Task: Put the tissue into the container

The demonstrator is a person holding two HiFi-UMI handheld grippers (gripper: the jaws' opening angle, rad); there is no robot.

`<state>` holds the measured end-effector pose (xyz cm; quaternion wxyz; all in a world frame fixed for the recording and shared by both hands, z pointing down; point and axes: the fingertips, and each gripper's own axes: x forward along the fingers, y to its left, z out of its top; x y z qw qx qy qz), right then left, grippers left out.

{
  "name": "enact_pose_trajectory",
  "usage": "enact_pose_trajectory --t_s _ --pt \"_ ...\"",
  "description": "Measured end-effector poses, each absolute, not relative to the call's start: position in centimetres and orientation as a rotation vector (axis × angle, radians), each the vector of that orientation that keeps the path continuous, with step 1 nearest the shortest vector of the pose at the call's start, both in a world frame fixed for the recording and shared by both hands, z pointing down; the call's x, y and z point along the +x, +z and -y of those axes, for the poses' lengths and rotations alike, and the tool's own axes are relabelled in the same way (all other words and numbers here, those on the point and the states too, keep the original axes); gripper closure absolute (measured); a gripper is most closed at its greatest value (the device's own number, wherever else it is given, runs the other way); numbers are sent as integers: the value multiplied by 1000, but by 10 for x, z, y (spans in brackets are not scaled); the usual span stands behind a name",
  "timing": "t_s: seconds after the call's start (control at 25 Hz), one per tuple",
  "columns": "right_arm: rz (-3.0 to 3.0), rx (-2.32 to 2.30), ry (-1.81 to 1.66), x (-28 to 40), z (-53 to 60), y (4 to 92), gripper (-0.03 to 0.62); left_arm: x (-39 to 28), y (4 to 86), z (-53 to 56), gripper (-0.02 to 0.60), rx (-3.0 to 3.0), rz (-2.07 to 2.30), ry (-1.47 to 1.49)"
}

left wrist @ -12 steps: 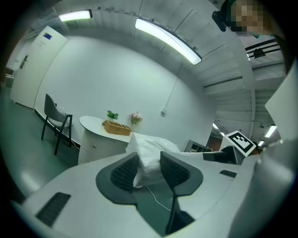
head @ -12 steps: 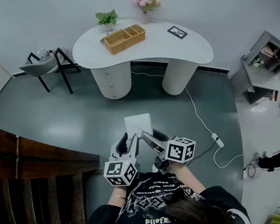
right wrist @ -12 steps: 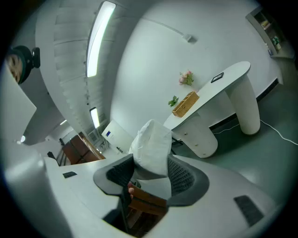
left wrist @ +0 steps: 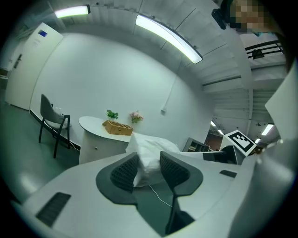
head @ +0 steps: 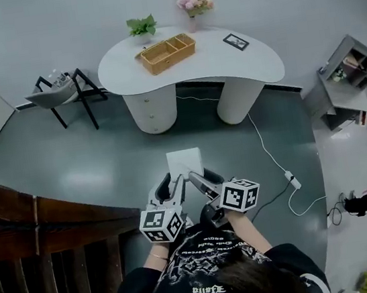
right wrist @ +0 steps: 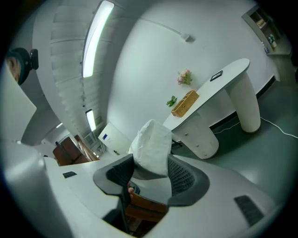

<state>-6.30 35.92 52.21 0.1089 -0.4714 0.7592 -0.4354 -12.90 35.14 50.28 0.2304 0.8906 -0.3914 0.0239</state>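
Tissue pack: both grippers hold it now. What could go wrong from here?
1. The soft tissue pack is pinched only at its near end by the left gripper and the right gripper, so it may sag or slip out.
2. The basket stands on the table far across the floor, and a cable lies nearby that could catch a foot.

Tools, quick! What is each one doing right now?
Left tool: closed on the white tissue pack.
Right tool: closed on the same tissue pack.

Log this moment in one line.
left gripper: shut on tissue | right gripper: shut on tissue | container: on table, apart from tissue
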Motion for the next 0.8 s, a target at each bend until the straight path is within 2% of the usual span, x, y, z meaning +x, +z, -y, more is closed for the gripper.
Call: enact_pose_trajectory --t_s 0.44,0.8 --pt "-2327 -1325 -1292 -57 -301 541 345 -124 522 -298 414 2418 1141 72" --pt "-2370 -1275 -1345 -17 -204 545 345 -84 525 -205 416 2382 1209 79"
